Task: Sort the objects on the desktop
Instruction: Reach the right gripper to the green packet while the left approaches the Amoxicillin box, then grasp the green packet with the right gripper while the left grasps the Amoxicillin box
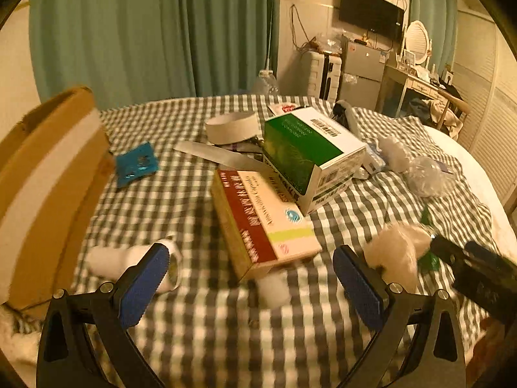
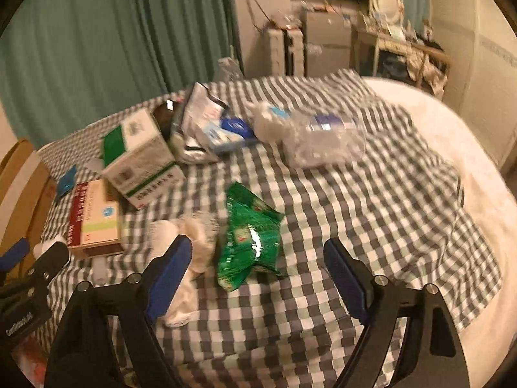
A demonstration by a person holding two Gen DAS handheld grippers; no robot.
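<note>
The left gripper [image 1: 250, 278] is hovering with jaws wide apart and empty over the checked cloth [image 1: 200, 329], just near of a red-and-cream medicine box [image 1: 265, 223] leaning against a green-and-white carton [image 1: 310, 155]. The right gripper [image 2: 257, 278] is also gaping empty, a green snack bag [image 2: 250, 236] lying on the cloth between its fingers, a crushed clear bottle [image 2: 323, 139] farther off.

Medicine box [image 1: 265, 223] before carton [image 1: 310, 155]; snack packet [image 2: 248, 236] right.
</note>
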